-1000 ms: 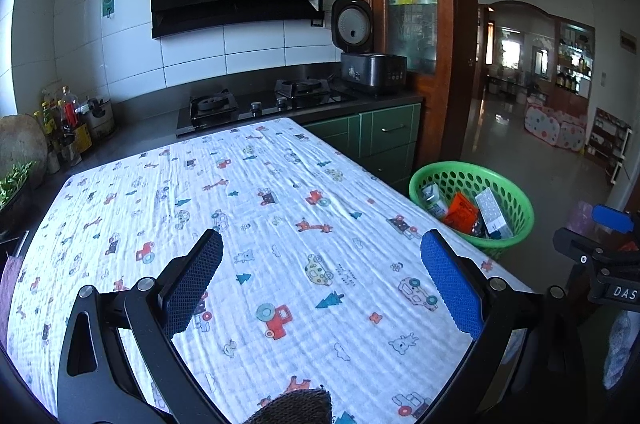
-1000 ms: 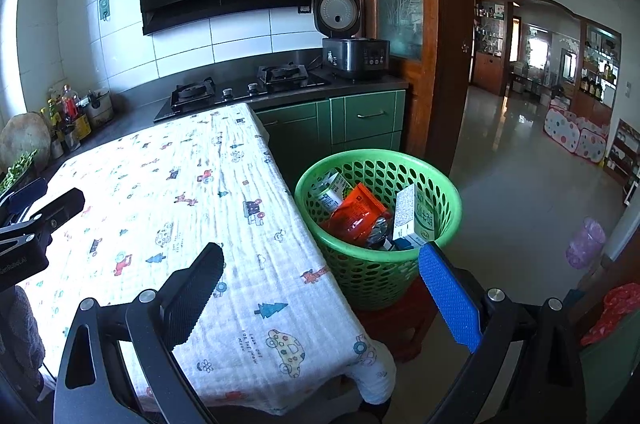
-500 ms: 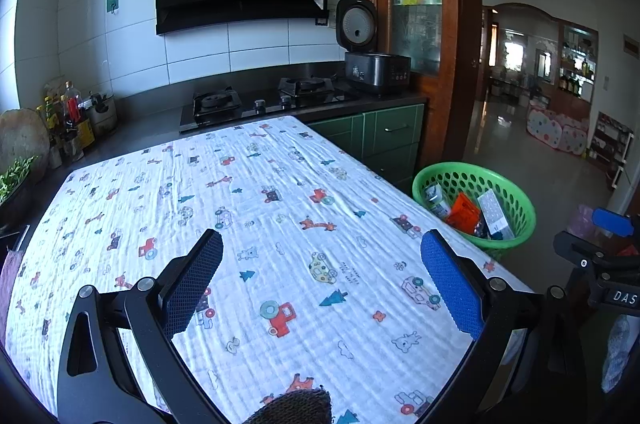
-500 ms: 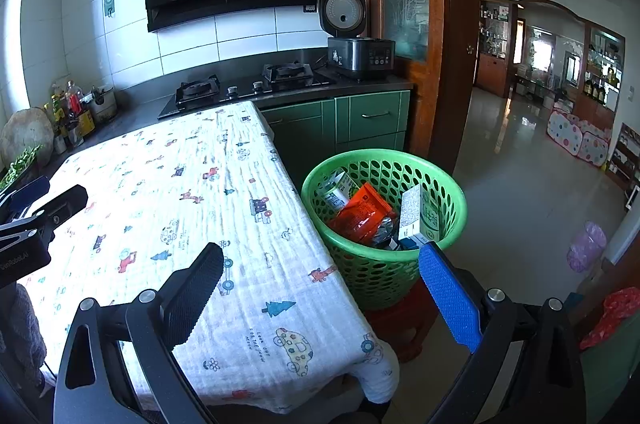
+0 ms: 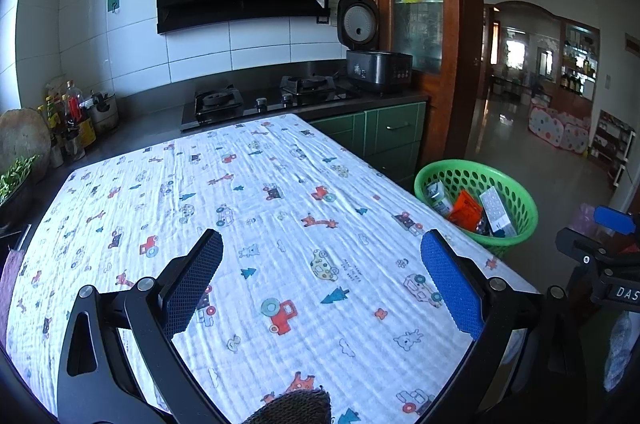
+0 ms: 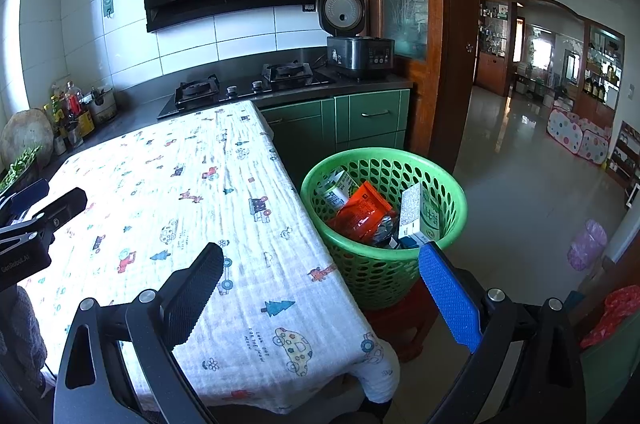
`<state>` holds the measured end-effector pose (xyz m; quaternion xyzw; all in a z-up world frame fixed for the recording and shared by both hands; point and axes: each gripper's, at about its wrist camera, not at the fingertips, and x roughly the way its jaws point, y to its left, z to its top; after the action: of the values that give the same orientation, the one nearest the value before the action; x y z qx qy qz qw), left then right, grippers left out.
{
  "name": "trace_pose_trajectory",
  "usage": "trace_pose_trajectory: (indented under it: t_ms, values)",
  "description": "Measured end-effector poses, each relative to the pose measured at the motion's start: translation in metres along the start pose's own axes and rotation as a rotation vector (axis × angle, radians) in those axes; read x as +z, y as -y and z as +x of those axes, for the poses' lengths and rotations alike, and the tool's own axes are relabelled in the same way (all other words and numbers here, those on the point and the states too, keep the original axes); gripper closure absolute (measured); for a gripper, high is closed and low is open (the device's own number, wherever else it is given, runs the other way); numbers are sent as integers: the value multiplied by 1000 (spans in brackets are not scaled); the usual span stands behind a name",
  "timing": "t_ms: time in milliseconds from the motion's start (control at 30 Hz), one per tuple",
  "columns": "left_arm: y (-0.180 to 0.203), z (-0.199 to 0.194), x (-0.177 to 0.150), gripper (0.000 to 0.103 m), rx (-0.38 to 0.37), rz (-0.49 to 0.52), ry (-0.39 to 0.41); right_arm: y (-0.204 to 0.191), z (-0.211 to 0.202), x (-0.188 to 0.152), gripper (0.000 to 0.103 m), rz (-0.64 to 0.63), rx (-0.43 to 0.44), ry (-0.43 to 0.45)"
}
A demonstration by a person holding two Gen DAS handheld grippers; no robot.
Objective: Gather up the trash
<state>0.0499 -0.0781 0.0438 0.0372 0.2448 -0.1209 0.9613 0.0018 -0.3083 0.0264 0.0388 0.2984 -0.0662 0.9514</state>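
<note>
The trash (image 6: 366, 214) lies inside the green basket (image 6: 454, 201), off the desk's (image 6: 168, 207) right edge. The right gripper (image 6: 320, 298) is nearer, basket ahead-right; the left gripper (image 5: 320, 278) hangs over bare cloth. Both jaws apart, empty; no loose trash apparent.

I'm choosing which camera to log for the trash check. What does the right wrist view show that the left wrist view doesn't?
Only the right wrist view shows the red stool under the green basket, the basket's full side wall, and the tablecloth's hanging front edge.

Only the left wrist view shows the whole tabletop, bare of trash.

Both show the basket holding an orange packet and a white carton, the stove, the rice cooker, and open jaws holding nothing.
</note>
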Motion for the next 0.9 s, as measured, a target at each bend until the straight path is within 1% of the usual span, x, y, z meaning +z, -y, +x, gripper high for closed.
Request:
trace_pose_trajectory:
  t_ms: [700,900]
  values:
    - [3,-2,1,5,-4,5,9,-1,0,0,8,1,10,-1]
    - [1,-2,1,5,21,-3,21,-1,0,0,8,0,13,-2]
